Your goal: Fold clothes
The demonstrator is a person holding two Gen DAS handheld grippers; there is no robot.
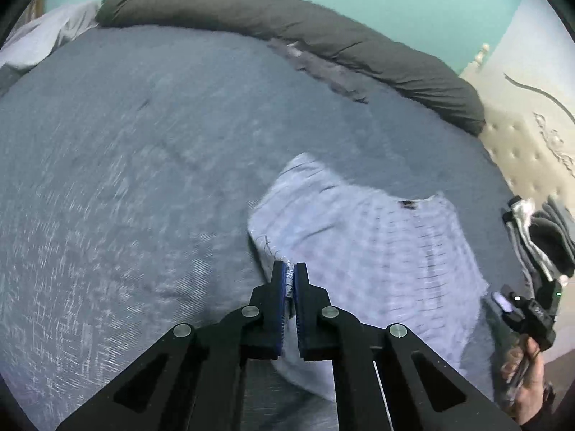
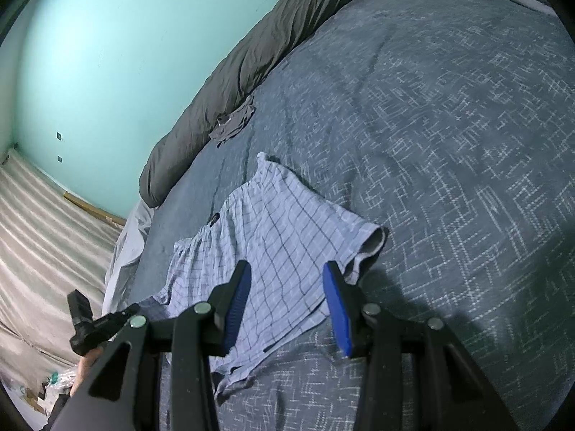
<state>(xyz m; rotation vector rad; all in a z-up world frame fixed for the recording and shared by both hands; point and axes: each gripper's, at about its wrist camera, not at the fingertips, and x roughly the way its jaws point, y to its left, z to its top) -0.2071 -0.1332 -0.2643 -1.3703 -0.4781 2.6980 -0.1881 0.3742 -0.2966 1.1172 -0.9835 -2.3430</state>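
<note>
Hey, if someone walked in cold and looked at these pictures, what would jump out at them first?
Probably the pale checked shorts spread on the blue-grey patterned bedspread, near the bed's edge. Next, the left gripper shut on the shorts' edge, while the right gripper hangs open over them. Behind, a dark grey rolled duvet lines the turquoise wall.

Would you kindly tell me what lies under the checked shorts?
The checked shorts lie spread on the blue patterned bedspread, which shows all round them. Whatever might sit beneath the cloth itself is covered.
</note>
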